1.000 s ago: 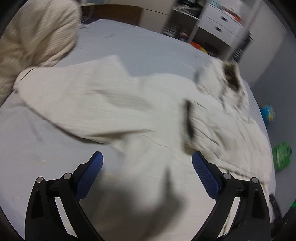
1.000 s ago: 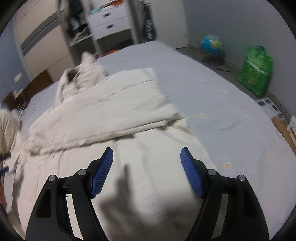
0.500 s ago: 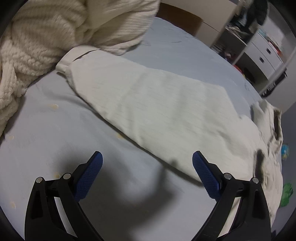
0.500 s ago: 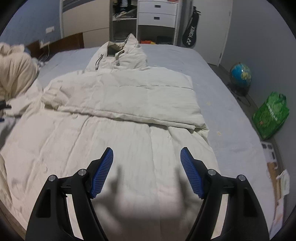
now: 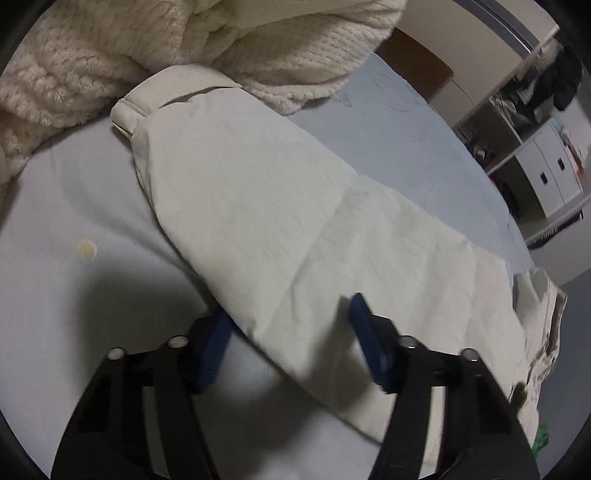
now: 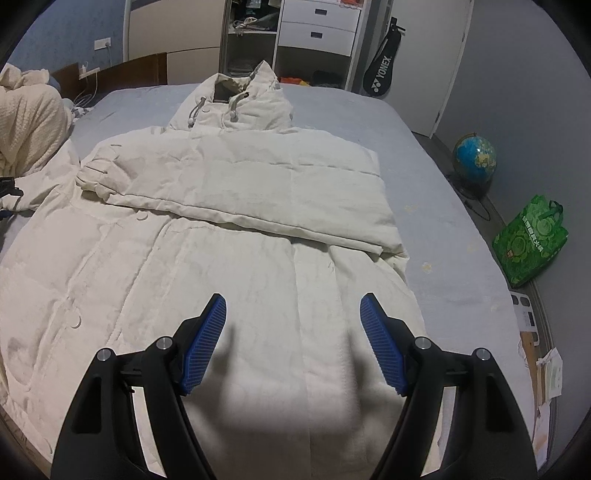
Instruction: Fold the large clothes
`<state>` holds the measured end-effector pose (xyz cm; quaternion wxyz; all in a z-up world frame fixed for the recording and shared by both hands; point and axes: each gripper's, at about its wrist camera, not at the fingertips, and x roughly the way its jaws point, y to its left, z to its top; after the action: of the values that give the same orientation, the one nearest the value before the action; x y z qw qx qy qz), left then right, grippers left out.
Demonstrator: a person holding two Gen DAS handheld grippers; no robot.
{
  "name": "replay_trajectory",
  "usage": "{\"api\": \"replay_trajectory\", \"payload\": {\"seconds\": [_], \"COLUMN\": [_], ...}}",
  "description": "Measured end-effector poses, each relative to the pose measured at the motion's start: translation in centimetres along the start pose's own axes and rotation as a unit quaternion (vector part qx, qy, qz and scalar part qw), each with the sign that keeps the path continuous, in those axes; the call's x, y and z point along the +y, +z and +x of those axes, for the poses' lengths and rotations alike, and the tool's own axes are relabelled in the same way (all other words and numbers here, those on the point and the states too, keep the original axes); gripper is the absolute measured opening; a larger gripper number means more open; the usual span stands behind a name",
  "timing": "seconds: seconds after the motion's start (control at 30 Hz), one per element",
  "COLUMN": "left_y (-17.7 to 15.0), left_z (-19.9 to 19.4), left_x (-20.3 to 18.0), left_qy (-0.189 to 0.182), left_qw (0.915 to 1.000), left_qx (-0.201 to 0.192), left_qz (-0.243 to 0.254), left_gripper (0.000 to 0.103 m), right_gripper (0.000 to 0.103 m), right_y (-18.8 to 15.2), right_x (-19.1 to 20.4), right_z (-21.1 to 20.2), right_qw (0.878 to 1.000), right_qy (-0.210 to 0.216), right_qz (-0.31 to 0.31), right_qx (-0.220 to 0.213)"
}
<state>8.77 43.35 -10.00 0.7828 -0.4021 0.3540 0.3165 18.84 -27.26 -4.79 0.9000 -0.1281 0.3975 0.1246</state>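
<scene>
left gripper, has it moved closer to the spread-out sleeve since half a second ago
Yes. The left gripper has come forward onto the sleeve, its fingers now straddling the near edge; before, they stood short of it over bare bed sheet.

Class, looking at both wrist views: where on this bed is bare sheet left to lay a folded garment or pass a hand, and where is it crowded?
Bare sheet runs along the coat's edge toward the globe. Another strip lies beyond the hood, before the drawers. A third patch sits between the outstretched sleeve and the fluffy blanket. The middle is crowded with coat.

Both grippers (image 5: 290,332) (image 6: 293,341): black arms, ribbed blue pads, silver screws.
</scene>
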Motion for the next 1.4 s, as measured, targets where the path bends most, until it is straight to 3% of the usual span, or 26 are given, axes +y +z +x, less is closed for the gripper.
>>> {"api": "replay_trajectory", "payload": {"seconds": [0.13, 0.23, 0.57, 0.67, 0.83, 1.1, 1.4], "left_y": [0.9, 1.2, 2.4, 2.1, 0.8, -4.0, -12.0], "left_z": [-0.2, -1.4, -7.5, -10.0, -13.0, -16.3, -16.8], "left_x": [1.0, 0.2, -3.6, -5.5, -9.3, -16.9, -25.9], "left_qy": [-0.007, -0.011, -0.077, -0.118, -0.153, -0.200, -0.230], "left_qw": [0.9998, 0.9996, 0.9930, 0.9866, 0.9777, 0.9591, 0.9281], "left_qx": [-0.004, -0.025, -0.088, -0.109, -0.128, -0.137, -0.123], "left_qz": [-0.018, 0.005, 0.017, 0.029, 0.065, 0.146, 0.266], "left_gripper": [0.014, 0.006, 0.004, 0.004, 0.003, 0.003, 0.003], "right_gripper": [0.071, 0.071, 0.071, 0.071, 0.071, 0.071, 0.071], "right_y": [0.0, 0.0, -0.1, -0.2, -0.2, -0.5, -0.8], "right_x": [0.0, -0.1, -1.1, -1.2, -1.3, -2.4, -4.0], "right_z": [0.1, 0.1, -0.2, -0.3, -0.7, -1.3, -1.4], "right_qw": [1.000, 1.000, 1.000, 0.999, 0.999, 0.997, 0.994], "right_qy": [0.001, 0.003, 0.012, 0.013, 0.016, 0.024, 0.035], "right_qz": [-0.001, 0.003, 0.026, 0.030, 0.033, 0.062, 0.102], "right_qx": [0.001, 0.002, -0.007, -0.010, -0.018, -0.028, -0.032]}}
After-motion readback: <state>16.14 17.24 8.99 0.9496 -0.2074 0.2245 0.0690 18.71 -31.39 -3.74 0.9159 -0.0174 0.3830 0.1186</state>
